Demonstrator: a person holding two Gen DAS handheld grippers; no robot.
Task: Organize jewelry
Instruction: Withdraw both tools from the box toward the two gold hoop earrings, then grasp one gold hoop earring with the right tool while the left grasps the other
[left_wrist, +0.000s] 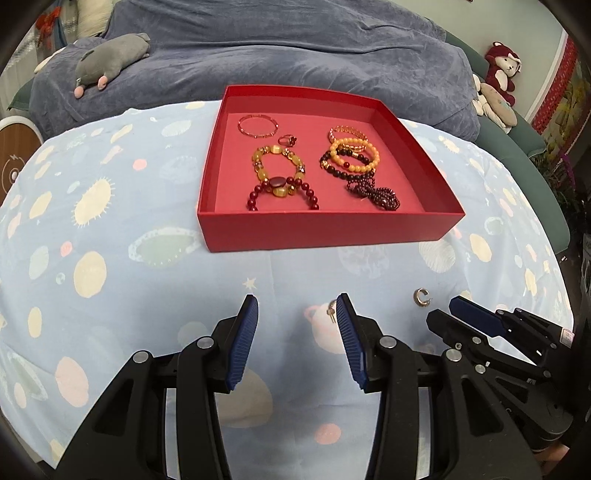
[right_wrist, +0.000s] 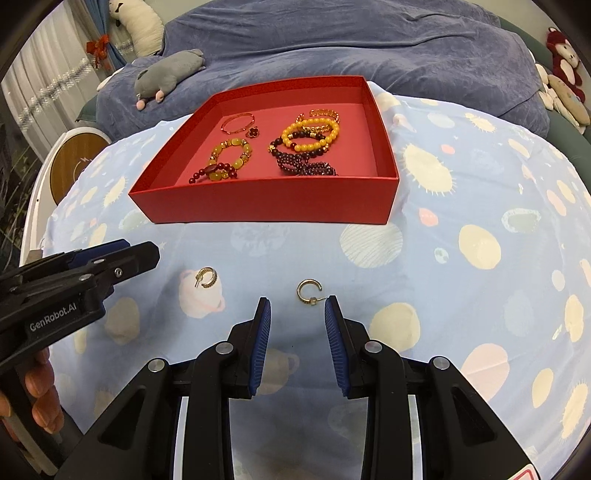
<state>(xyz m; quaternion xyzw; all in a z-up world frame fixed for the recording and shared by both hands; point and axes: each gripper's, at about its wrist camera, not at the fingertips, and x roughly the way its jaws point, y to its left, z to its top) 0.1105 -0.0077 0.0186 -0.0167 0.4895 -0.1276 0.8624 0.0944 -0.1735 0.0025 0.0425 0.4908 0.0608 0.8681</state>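
A red box on the blue patterned cloth holds several bead bracelets and a small red ring. Two gold hoop earrings lie on the cloth in front of it. One earring lies just ahead of my open, empty right gripper, near its right finger. The other earring lies against the right fingertip of my open, empty left gripper.
The cloth covers a rounded table. A blue-covered sofa with a grey plush toy lies behind the box. Plush toys sit at the far right. A round wooden-topped stand is at the left.
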